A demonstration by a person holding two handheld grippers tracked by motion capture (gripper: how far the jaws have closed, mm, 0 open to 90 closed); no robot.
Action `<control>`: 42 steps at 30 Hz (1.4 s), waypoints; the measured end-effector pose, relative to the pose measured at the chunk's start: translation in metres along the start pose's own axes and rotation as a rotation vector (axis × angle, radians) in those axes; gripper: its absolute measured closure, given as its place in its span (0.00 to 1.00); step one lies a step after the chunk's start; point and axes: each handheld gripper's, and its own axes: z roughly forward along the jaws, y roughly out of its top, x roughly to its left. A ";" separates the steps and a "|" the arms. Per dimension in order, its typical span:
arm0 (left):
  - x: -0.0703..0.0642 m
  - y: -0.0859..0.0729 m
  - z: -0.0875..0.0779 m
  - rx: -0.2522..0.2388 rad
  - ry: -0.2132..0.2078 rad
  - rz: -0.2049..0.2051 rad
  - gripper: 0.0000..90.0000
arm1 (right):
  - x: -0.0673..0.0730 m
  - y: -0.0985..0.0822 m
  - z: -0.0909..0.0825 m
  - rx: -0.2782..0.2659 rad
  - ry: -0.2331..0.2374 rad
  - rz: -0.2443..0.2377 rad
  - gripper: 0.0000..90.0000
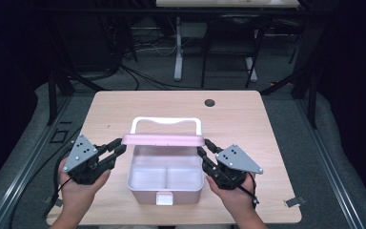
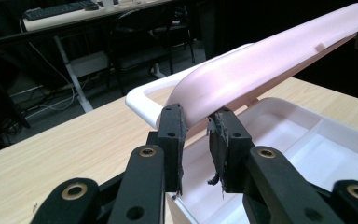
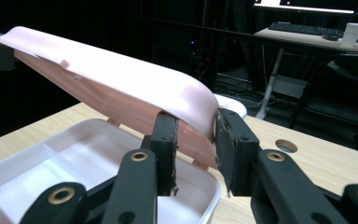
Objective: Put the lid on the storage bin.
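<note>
You hold a two-jaw gripper in each hand at the near edge of a pale wooden table (image 1: pixel 248 109), with a pink lunch box (image 1: pixel 164 183) sitting open between them, its white latch tab facing you. The left gripper (image 1: pixel 119 148) and the right gripper (image 1: pixel 203 149) each meet one end of the pink lid (image 1: pixel 164 140), which hangs half raised on its hinge over the box. In the left gripper view the lid's rounded corner (image 2: pixel 200 105) lies between that gripper's (image 2: pixel 196 122) jaws, which stand slightly apart; a gap shows at the pads, so the hold looks loose rather than clamped. In the right gripper view the same holds for the other corner (image 3: pixel 193 100), the right gripper's (image 3: pixel 196 126) jaws apart around it. To do this step well, judging from the lid's half-raised pose, keep both hands level with each other so the lid swings evenly, and do not widen the jaws further until it rests. The high view gives you the two compartments inside the box and the white carry handle (image 1: pixel 166 122) lying flat behind it; the gripper views hide that layout but show the pads' gap, and farther off a desk with a keyboard (image 3: pixel 303 29)
</note>
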 end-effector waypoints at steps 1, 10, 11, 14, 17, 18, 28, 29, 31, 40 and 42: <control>0.000 -0.001 -0.001 0.001 -0.004 -0.004 0.83 | 0.001 -0.002 -0.001 -0.003 0.000 -0.001 0.76; -0.008 -0.016 -0.008 -0.008 -0.030 -0.030 0.79 | 0.009 -0.012 -0.011 0.017 0.016 -0.033 0.71; -0.008 -0.017 -0.009 -0.009 -0.033 -0.027 0.78 | 0.009 -0.013 -0.012 0.004 0.021 -0.031 0.70; -0.011 -0.020 -0.013 -0.013 -0.041 -0.030 0.77 | 0.010 -0.015 -0.019 0.027 0.040 -0.028 0.69; -0.013 -0.022 -0.014 -0.008 -0.047 -0.019 0.76 | 0.012 -0.018 -0.023 0.022 0.043 -0.024 0.69; -0.013 -0.023 -0.015 -0.007 -0.047 -0.018 0.75 | 0.013 -0.019 -0.024 0.024 0.048 -0.025 0.69; -0.017 -0.033 -0.017 0.008 -0.062 -0.021 0.73 | 0.009 -0.029 -0.028 0.047 0.083 0.017 0.69; -0.017 -0.035 -0.017 0.009 -0.059 -0.018 0.73 | 0.008 -0.030 -0.029 0.056 0.087 0.016 0.69; -0.017 -0.036 -0.018 0.019 -0.065 -0.020 0.73 | 0.009 -0.032 -0.030 0.059 0.095 0.009 0.69; -0.017 -0.048 -0.022 0.048 -0.078 -0.022 0.75 | 0.010 -0.043 -0.036 0.081 0.105 -0.001 0.74; -0.017 -0.052 -0.022 0.054 -0.083 -0.029 0.74 | 0.010 -0.046 -0.036 0.078 0.103 0.000 0.74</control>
